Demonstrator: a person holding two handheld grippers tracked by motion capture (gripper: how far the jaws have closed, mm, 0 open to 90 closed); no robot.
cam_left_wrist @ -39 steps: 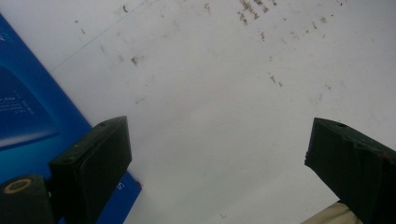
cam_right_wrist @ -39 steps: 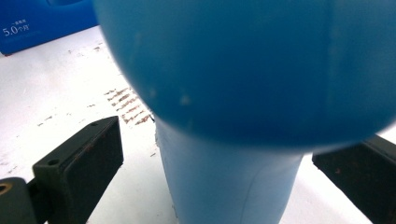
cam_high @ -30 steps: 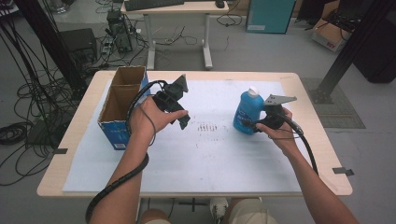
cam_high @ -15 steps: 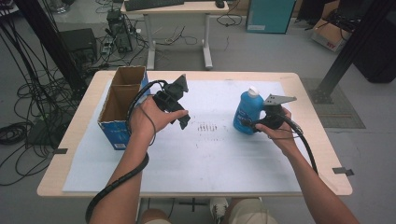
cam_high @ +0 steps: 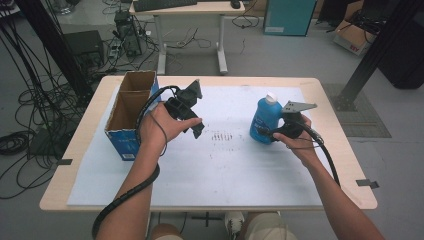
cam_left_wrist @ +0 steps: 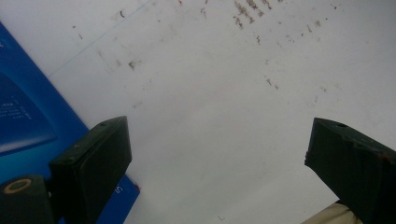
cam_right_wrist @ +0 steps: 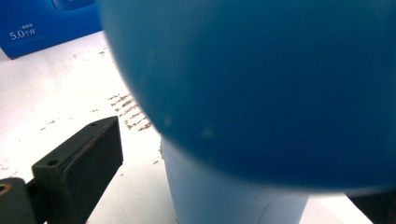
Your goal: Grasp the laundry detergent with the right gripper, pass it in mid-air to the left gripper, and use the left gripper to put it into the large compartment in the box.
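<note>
Nothing much is shifting since a second ago: both your hands are staying where they were, the blue bottle still upright on the white sheet right of centre. Your right gripper is pressing in against the bottle's lower right side, and in the right gripper view the blue body is sitting between the jaws, very close to the lens. One black jaw is showing clear of the bottle at the lower left, the other is barely showing at the bottom right corner, so you are not visibly squeezing it; whether the grip is closed on it I cannot tell. Your left gripper is hovering over the sheet just right of the blue cardboard box, jaws spread wide and holding nothing, with only stained white sheet between them in the left gripper view and the box's blue side at the left edge.
</note>
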